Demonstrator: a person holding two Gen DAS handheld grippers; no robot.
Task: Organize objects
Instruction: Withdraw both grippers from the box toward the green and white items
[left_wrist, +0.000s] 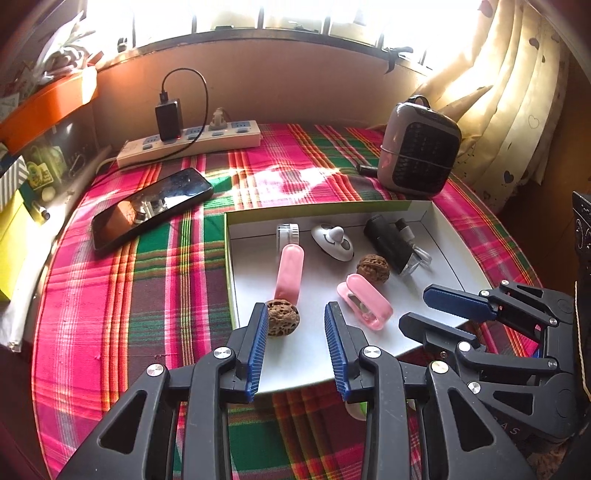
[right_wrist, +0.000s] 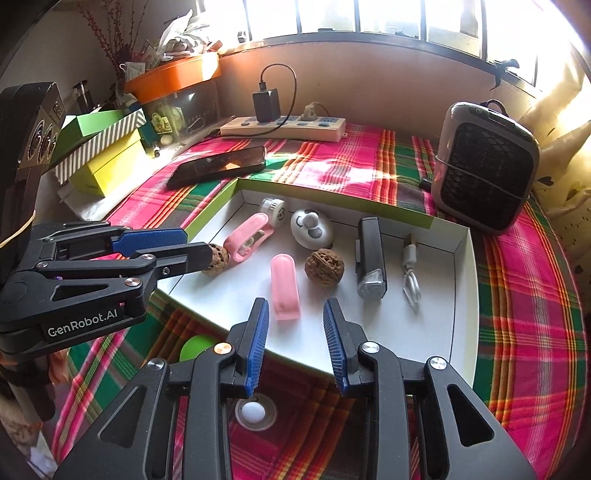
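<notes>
Ribbed blue pads line both grippers: the left gripper (left_wrist: 297, 325) has its jaws apart beside a wrinkled walnut (left_wrist: 282, 317) that touches one pad, and the right gripper (right_wrist: 297, 321) has its jaws apart around the near end of a smooth pink cap (right_wrist: 285, 291). All lie in a shallow white cardboard tray (right_wrist: 436, 332). Farther in sit a second walnut (right_wrist: 324, 266), a glossy black torch (right_wrist: 370, 258) and, beyond on plaid cloth (left_wrist: 147, 280), a phone (left_wrist: 151, 208).

L tongs (left_wrist: 295, 325) open over tray (left_wrist: 448, 236), walnut (left_wrist: 282, 317) touching L pad.
</notes>
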